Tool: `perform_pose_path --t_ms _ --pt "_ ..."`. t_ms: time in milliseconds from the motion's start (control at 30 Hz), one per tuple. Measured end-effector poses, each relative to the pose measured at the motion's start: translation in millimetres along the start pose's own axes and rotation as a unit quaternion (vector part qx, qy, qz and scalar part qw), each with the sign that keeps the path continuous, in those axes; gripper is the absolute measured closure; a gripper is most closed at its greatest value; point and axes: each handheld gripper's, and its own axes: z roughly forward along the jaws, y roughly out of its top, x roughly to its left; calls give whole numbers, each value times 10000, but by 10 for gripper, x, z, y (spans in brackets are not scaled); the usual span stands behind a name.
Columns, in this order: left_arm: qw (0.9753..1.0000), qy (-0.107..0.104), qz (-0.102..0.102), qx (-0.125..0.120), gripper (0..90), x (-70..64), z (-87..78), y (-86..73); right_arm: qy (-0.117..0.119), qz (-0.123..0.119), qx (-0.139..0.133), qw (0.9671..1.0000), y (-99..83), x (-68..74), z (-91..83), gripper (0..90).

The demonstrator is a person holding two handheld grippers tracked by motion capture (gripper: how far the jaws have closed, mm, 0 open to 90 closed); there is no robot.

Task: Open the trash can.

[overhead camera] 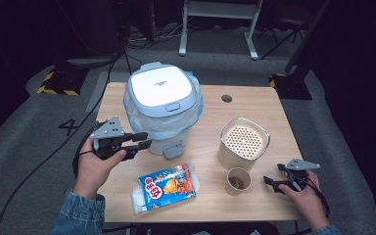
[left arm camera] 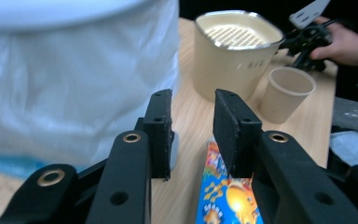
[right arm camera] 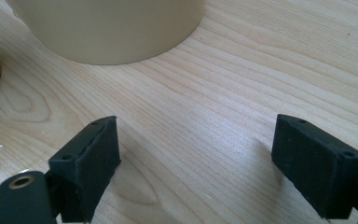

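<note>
On the wooden table (overhead camera: 254, 105), going left to right: the left gripper (overhead camera: 144, 140) hovers by the table's left edge, jaws narrowly parted around nothing, tips just beside the bag-lined bin (overhead camera: 162, 105) with its white lid. In front of the bin lies a snack packet (overhead camera: 169, 187), near the front edge. Next stands the cream container (overhead camera: 244, 142) with a perforated top, a paper cup (overhead camera: 238, 180) just before it. The right gripper (overhead camera: 273, 182) rests low at the front right corner, jaws spread wide over bare wood, near the cup but apart from it.
</note>
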Motion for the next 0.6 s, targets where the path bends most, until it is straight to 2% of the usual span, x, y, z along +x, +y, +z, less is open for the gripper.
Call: perform_pose_path --t_ms 133,167,267,367,467,600 --pt "9995 -96 178 -227 732 27 -14 143 0 -1 0 10000 0 0 0 152" --pt "9995 -96 178 -227 755 27 -14 143 0 -1 0 10000 0 0 0 152" --pt "9988 -54 201 -449 818 73 -23 277 0 1 0 10000 0 0 0 152" --pt "9986 -45 196 -493 858 87 -12 332 0 2 0 10000 0 0 0 152" --pt "9982 -178 153 -548 884 111 47 450 -1 1 1 10000 0 -1 0 152" --pt "9980 -246 101 -575 893 140 91 517 1 5 -3 10000 0 0 0 152"
